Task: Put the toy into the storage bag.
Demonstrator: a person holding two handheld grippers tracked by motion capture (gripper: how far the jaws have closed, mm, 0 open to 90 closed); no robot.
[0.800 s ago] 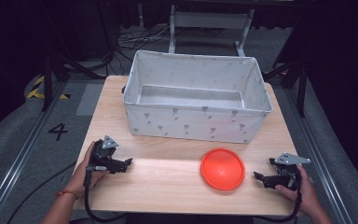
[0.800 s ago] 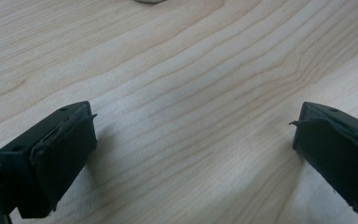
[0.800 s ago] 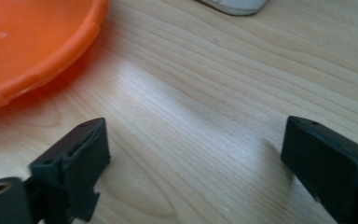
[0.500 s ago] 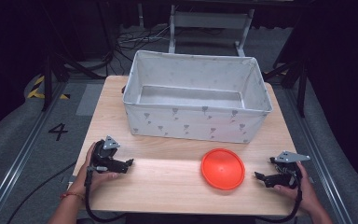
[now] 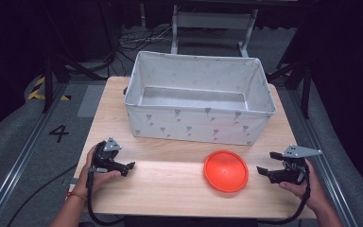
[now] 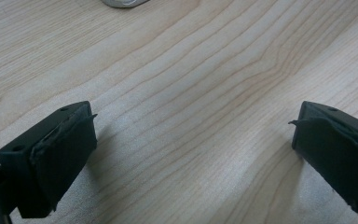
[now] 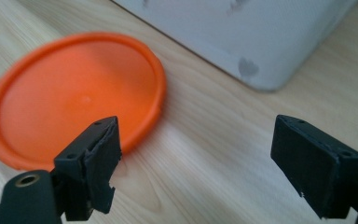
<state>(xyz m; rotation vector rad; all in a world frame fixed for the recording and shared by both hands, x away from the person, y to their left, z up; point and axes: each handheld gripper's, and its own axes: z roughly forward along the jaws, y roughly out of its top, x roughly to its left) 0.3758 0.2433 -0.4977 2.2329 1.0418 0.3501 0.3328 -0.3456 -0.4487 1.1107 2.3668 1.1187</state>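
Dark floor with cables surrounds the light wooden tabletop (image 5: 170, 189), and on its far half we see a white fabric bin (image 5: 198, 125) with small grey marks printed on its walls. On the near half lies an orange disc (image 5: 226, 170), flat on the wood, just in front of the bin and toward the right side. Our right gripper (image 5: 264, 171) is held low just beside the disc, on its right, and it points toward it; in the right gripper view the jaws are spread wide, with nothing between them, and the disc (image 7: 74, 98) lies ahead near the left jaw, with a corner of the bin (image 7: 261, 42) behind. Our left gripper (image 5: 128, 166) is at the left part of the tabletop, well apart from the disc; in the left gripper view its jaws are also spread wide above bare wood (image 6: 191, 93).
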